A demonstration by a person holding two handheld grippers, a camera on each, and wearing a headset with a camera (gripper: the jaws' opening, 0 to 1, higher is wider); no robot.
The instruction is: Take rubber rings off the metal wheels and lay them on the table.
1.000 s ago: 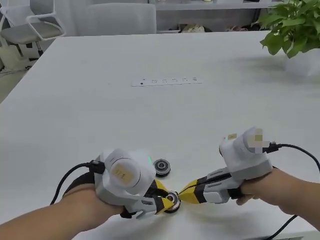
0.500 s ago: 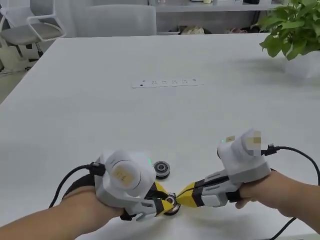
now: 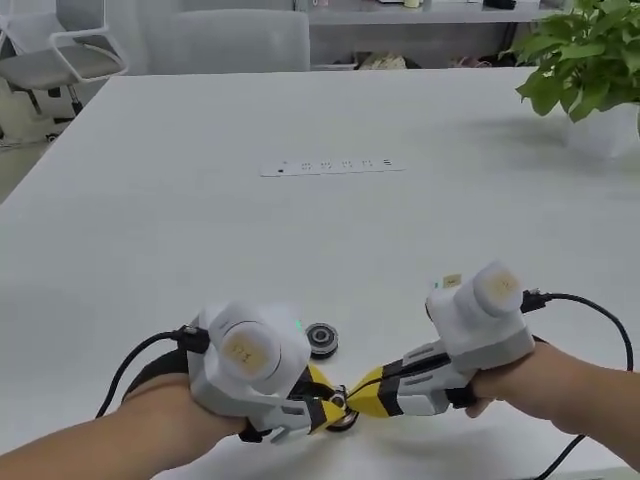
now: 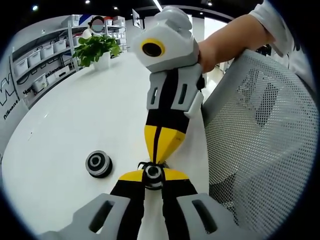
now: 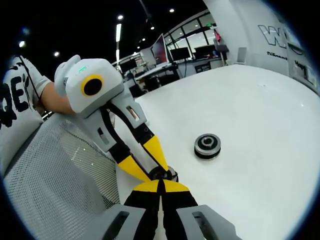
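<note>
Left gripper clamps a small metal wheel; right gripper, jaws together, touches its rubber ring, probably soft, stretchy, best pinched at the rim.

Open across most of the white table, ahead and to both sides. Blocked mid-table only by a power strip, low and flat, well apart from the grippers. Blocked at far right by a potted plant, leaves over the table corner. Tight at the near edge, with left gripper clamped on a metal wheel and right gripper nose to nose with it, tips pinched on the rubber ring, no gap between. Just beyond the tips, slightly left, a loose wheel, flat, near but apart. Hemmed behind the hands by a mesh chair back, close to the table edge. Past the far edge, chairs
</note>
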